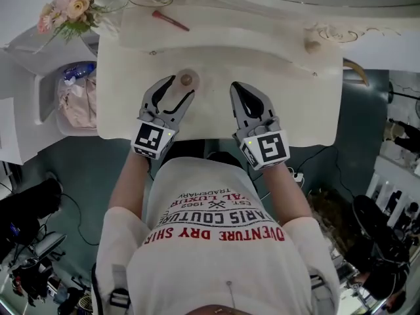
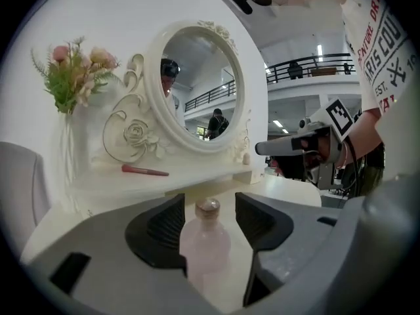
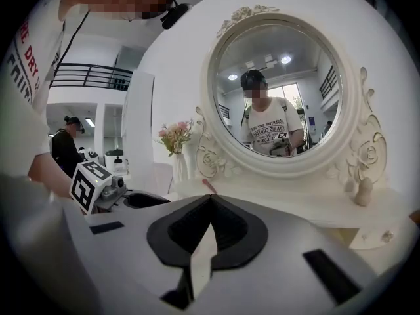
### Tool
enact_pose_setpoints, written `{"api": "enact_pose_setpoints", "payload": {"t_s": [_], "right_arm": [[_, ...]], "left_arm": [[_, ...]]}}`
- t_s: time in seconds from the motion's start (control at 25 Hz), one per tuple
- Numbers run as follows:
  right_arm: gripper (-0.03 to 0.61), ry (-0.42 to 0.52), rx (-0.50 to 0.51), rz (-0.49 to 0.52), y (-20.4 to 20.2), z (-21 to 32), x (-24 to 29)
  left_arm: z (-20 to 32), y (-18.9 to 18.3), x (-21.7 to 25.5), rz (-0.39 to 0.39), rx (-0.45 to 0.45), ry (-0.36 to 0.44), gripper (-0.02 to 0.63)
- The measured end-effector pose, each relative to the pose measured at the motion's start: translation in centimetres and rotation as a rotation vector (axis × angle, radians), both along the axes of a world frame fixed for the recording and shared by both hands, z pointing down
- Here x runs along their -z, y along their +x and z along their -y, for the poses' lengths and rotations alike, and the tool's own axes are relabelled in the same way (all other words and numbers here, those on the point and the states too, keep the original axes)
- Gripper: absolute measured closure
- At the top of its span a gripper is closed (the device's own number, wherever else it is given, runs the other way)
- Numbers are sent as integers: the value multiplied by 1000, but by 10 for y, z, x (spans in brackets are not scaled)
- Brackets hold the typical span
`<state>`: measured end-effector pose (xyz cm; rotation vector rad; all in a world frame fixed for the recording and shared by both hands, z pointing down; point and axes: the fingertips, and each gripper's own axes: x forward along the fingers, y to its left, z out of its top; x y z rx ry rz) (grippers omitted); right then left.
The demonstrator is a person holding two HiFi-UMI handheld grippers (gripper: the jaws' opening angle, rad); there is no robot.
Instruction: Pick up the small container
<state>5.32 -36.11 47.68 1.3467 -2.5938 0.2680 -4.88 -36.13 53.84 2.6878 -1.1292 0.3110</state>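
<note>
Small container (image 2: 207, 241), a pink bottle, stands on the near worktop (image 1: 302, 110) between the released fingers of the left gripper (image 1: 183, 86). Just right, the right gripper (image 1: 235, 86) has its fingers clenched, empty. Farther, a red brush (image 1: 170, 20) lies by the mirror (image 3: 279, 90).

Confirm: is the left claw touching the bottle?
Cannot tell. Left gripper view: the bottle stands inside the open left claw, gap on one side, the other side's edge overlapping it.

White vanity table (image 1: 295, 97), oval mirror (image 2: 197, 84), teal floor (image 1: 72, 169).
</note>
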Motion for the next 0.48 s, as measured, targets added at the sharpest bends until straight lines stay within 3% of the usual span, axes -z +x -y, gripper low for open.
{"api": "enact_pose_setpoints", "payload": {"t_s": [0.32, 0.48], "right_arm": [[580, -26, -11, -11, 0, 17, -24], [579, -45, -27, -11, 4, 21, -32]], "left_arm": [[21, 16, -40, 46, -50, -58, 391], [26, 19, -47, 61, -63, -37, 391]]}}
